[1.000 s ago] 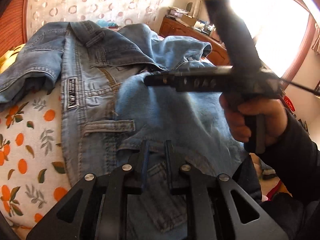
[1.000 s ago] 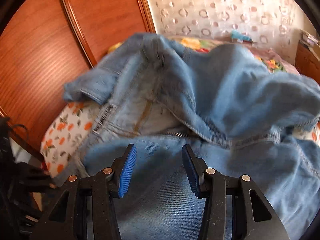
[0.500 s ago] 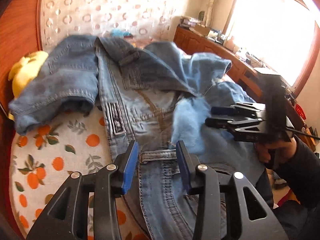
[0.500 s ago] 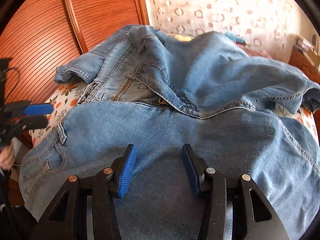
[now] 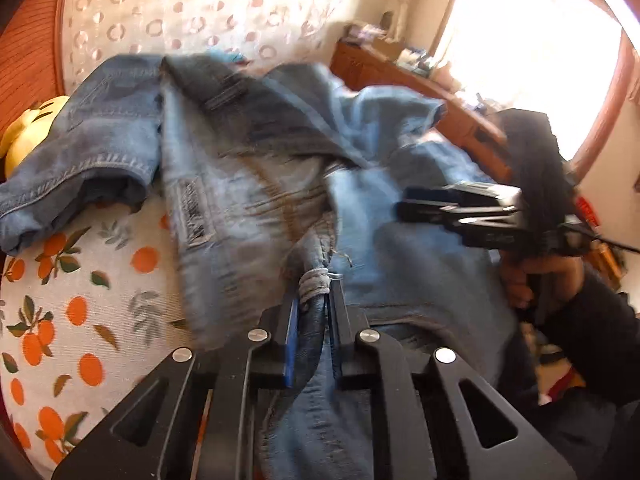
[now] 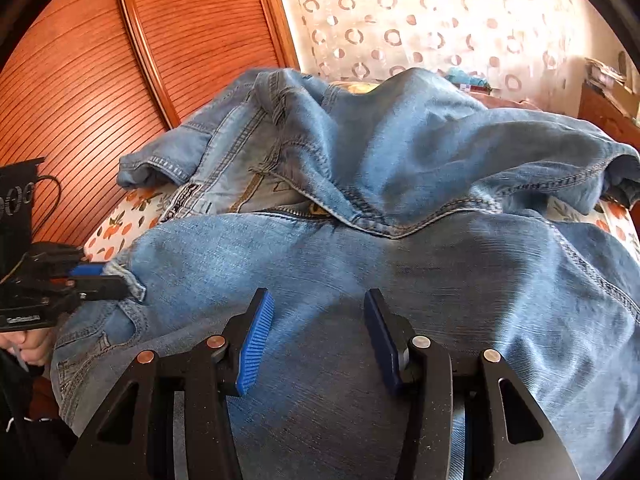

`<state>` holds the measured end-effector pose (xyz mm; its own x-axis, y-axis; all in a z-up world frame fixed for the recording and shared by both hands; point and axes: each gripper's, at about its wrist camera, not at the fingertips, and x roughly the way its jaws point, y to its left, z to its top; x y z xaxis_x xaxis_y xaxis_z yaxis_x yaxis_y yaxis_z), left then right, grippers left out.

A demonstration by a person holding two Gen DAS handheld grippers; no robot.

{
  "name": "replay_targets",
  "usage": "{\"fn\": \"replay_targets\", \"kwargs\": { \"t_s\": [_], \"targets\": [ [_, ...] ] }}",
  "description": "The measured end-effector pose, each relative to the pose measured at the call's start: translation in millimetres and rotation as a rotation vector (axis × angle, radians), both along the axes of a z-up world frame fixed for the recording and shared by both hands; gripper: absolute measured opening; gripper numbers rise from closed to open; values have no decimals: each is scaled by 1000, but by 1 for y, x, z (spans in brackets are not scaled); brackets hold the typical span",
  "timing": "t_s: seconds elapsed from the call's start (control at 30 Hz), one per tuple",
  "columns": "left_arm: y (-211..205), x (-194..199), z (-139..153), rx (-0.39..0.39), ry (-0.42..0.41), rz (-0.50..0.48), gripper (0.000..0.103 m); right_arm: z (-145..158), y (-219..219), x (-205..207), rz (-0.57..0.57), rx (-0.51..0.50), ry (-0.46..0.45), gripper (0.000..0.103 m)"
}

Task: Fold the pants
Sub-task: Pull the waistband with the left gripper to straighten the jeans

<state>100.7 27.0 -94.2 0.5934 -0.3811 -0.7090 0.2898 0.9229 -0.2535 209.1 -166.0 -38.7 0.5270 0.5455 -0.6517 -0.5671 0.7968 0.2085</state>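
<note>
My left gripper [image 5: 314,312] just closed, pinching the jeans [image 5: 248,184] hem at frame centre; right gripper [image 6: 318,340] hovers half-open over denim.

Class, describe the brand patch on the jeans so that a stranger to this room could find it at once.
Start at the bed with the orange-fruit sheet, where the light blue jeans lie rumpled. The brand patch is on the waistband near the sheet, beside the cuffed leg end. It is the only pale rectangle with dark lettering; everything around it is plain denim and stitching.
</note>
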Motion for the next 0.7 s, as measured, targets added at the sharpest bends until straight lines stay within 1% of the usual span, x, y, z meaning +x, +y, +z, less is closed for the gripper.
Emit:
{"fn": "replay_targets", "kwargs": {
  "t_s": [0.13,0.23,0.27,0.33,0.4,0.47,0.5,0.6,0.7],
  "targets": [
    [-24,-16,21,-14,-57,-49,13,5,-13,4,-58,22,4,49],
    [-42,-31,36,-66,-95,-117,13,11,-31,5,-105,20,-13,49],
    [-50,-33,36,-69,-92,-137,13,12,-39,6,-122,17,-19,49],
    [-62,-33,28,-42,-68,-160,13,13,-52,7,-155,9,-29,49],
    [-67,-27,13,-7,-27,-144,13,13,-63,10,-193,-5,-36,49],
    [-67,-22,2,-18,8,-126,13,10,-69,13,-218,-15,-28,49],
    [-66,-21,0,-25,12,-122,14,9,-71,13,-226,-17,-21,49],
    [-63,-23,-4,-8,16,-100,15,11,-67,12,-219,-4,-12,49],
    [-63,-22,-7,-12,21,-95,16,20,-61,11,-178,29,-14,49]
  ]
}}
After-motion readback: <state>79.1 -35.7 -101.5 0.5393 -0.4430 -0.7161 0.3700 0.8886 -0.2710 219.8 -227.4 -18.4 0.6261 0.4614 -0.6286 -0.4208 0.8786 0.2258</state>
